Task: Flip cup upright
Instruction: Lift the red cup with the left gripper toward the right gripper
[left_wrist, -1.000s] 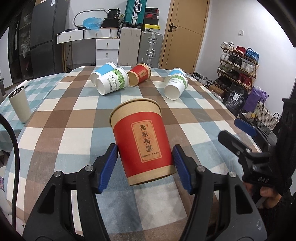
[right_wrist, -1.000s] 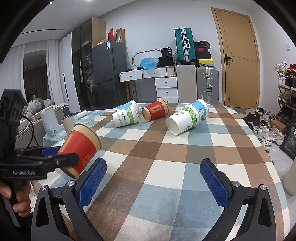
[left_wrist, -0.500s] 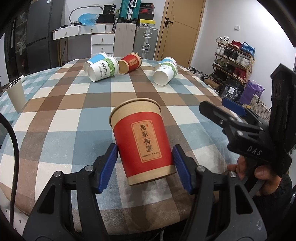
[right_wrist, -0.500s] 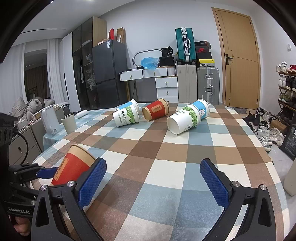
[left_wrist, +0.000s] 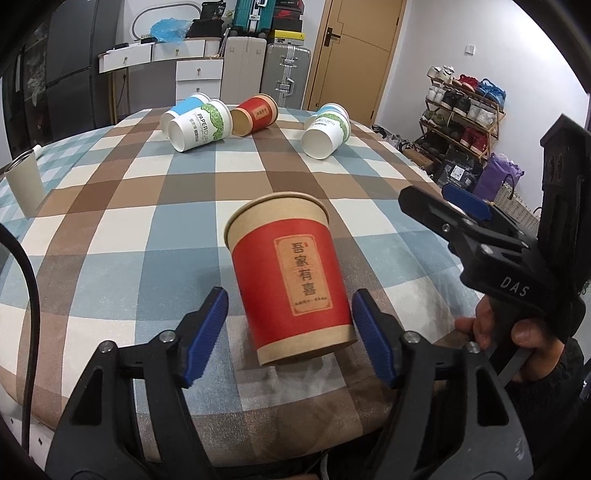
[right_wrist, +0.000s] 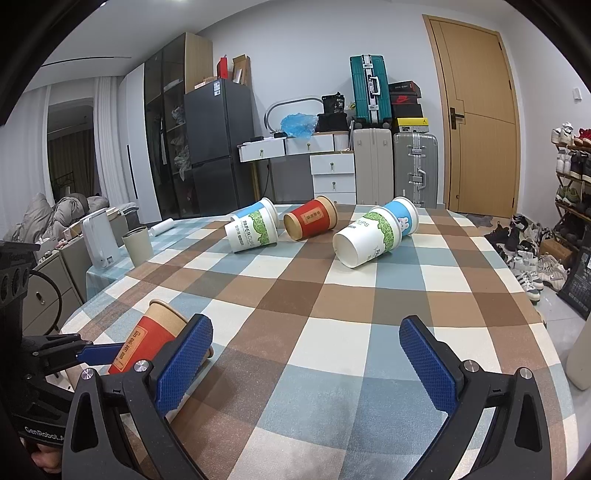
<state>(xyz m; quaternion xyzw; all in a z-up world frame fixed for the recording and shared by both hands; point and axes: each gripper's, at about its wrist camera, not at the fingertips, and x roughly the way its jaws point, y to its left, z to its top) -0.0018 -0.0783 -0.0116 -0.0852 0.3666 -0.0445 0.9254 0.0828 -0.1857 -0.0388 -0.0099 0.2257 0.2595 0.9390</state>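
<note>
A red paper cup with a brown rim (left_wrist: 291, 280) stands mouth-up on the checked tablecloth (left_wrist: 155, 236) near its front edge. My left gripper (left_wrist: 290, 336) is open, its blue pads on either side of the cup's base with a gap on both sides. The same cup (right_wrist: 147, 339) shows at the lower left of the right wrist view, partly behind a blue pad. My right gripper (right_wrist: 306, 365) is open and empty, to the right of the cup; it also shows in the left wrist view (left_wrist: 465, 218).
Several paper cups lie on their sides at the far end: a white-green one (left_wrist: 201, 127), a red one (left_wrist: 256, 114), another white-green one (left_wrist: 327, 131). A grey tumbler (left_wrist: 24, 181) stands at the left edge. Shoe rack (left_wrist: 461, 107) and suitcases stand beyond.
The left gripper lowered the red cup toward the table's near edge and opened; the pads now stand clear of it. The right gripper stayed open and barely moved.
</note>
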